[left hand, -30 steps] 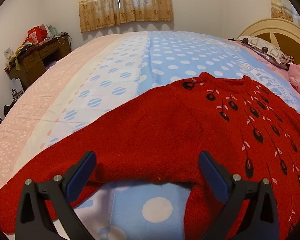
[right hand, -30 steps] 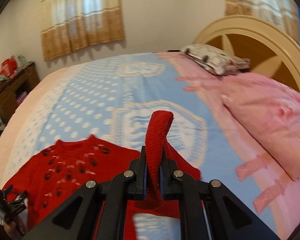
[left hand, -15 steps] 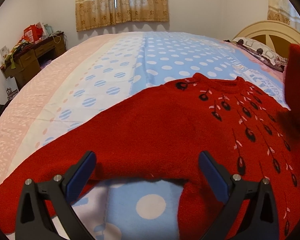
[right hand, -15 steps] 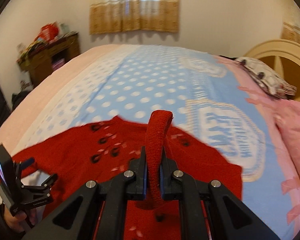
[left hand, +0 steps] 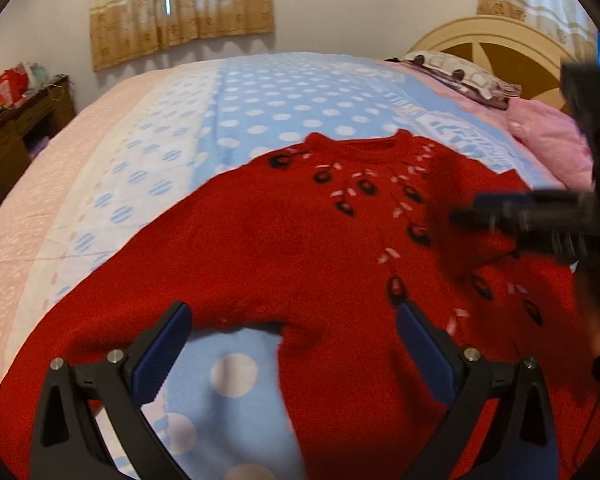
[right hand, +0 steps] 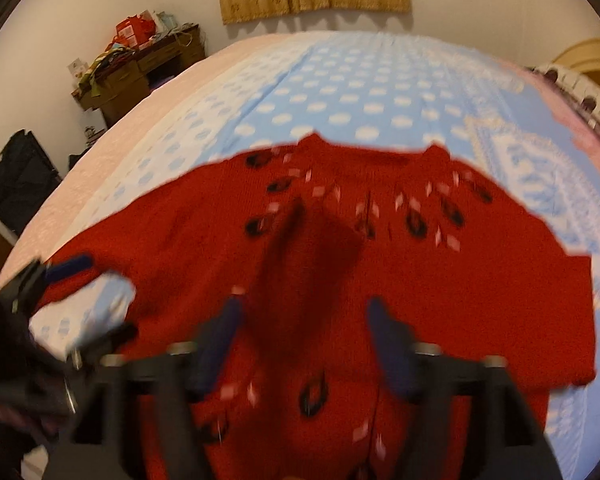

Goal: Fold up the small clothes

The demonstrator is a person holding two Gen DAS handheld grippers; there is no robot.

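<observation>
The red sweater (left hand: 300, 248) lies flat on the bed (left hand: 284, 100), front up. Its right sleeve (right hand: 312, 256) is already folded over the chest; the right gripper (right hand: 300, 332) is opening and releases it. The left gripper (left hand: 292, 344) stands spread, empty, above the left sleeve (left hand: 112, 320), which is not folded yet.

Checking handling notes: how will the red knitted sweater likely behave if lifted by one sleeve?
The red sweater would probably flop: its folded-over sleeve lies limp across the chest. The thick-looking knit suggests some weight and stretch. It seems unlikely to slip from the right claw, now opening.
</observation>
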